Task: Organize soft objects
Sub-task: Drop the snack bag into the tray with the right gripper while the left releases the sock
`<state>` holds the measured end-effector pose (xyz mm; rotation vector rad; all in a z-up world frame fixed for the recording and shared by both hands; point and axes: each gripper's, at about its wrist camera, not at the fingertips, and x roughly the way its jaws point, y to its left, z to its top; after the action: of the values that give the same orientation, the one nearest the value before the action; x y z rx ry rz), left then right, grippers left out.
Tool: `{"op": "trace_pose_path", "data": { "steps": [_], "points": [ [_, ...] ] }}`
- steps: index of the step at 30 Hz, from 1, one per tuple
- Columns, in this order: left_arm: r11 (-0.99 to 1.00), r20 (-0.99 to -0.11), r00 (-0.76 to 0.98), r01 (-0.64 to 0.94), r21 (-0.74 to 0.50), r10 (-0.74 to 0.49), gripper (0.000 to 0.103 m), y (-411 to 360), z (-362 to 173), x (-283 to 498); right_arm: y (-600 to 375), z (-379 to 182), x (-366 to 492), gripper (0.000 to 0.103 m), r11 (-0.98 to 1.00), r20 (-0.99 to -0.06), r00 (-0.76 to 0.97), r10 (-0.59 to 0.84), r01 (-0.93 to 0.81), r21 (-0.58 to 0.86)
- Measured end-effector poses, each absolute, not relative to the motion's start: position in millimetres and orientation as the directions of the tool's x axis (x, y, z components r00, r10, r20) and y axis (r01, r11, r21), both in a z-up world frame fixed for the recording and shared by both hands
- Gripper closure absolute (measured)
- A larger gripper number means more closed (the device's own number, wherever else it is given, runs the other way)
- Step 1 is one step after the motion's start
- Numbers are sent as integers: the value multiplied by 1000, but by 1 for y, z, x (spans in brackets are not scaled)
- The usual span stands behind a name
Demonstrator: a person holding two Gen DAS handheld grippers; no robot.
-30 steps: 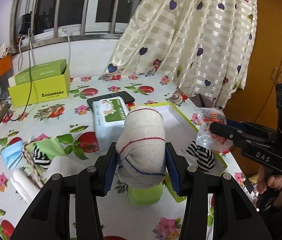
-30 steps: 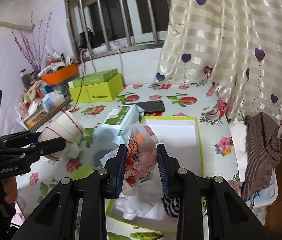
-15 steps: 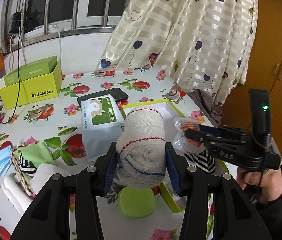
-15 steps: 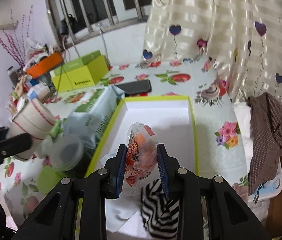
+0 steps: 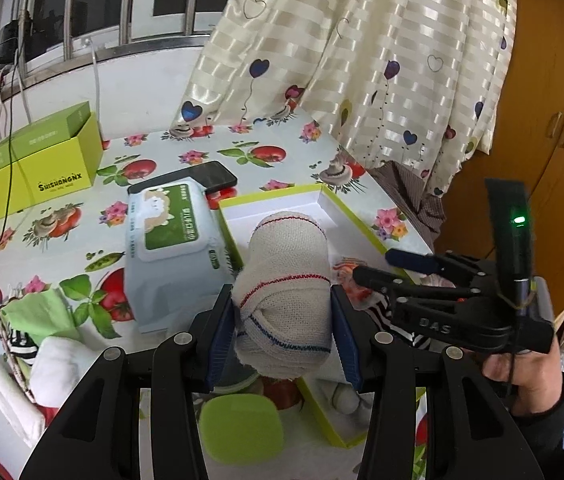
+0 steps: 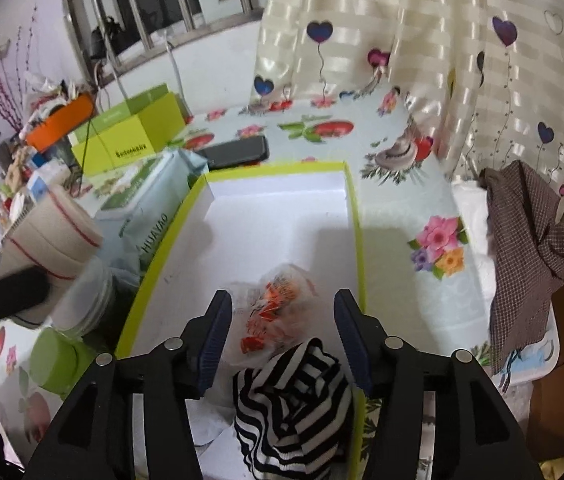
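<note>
- The left tool (image 5: pixel 284 316) is squeezing a rolled cloth bandage (image 5: pixel 284 280) between its blue pads, with both pads pressing against the roll's sides.
- It is holding the roll up above the tabletop (image 5: pixel 81 216), just short of the near-left edge of a white tray with a lime-green rim (image 5: pixel 356 214).
- A pack of wet wipes (image 5: pixel 169 248) is lying ahead and to the left of this tool, with a black phone (image 5: pixel 213 176) just beyond it.
- The right tool (image 6: pixel 282 340) is standing wide open over the tray (image 6: pixel 356 216), gripping nothing.
- A crinkled clear packet with orange print (image 6: pixel 271 312) is lying on the tray floor between its spread fingers, apart from both pads.
- A black-and-white striped cloth (image 6: pixel 294 396) is sitting bunched in the tray just below this tool, touching the packet.
</note>
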<state>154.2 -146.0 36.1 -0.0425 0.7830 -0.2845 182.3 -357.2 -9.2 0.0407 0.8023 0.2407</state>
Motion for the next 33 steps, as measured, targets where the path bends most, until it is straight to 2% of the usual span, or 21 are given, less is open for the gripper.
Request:
{"op": "trace_pose_path", "data": {
  "steps": [11,22,33],
  "points": [
    [960,-731,628,242,-142,-266,56,-170,19,179,-373,9,157,49,969,-650,719,247,-187,162],
    [958,-767,577,214,-191,-282,55,-176,-7,208,-379,8,151,49,964,-643,719,265,-190,185],
    [954,-737,607,229,-195,-297,54,-174,3,202,-377,11,147,49,966,-640,724,257,-184,181]
  ]
}}
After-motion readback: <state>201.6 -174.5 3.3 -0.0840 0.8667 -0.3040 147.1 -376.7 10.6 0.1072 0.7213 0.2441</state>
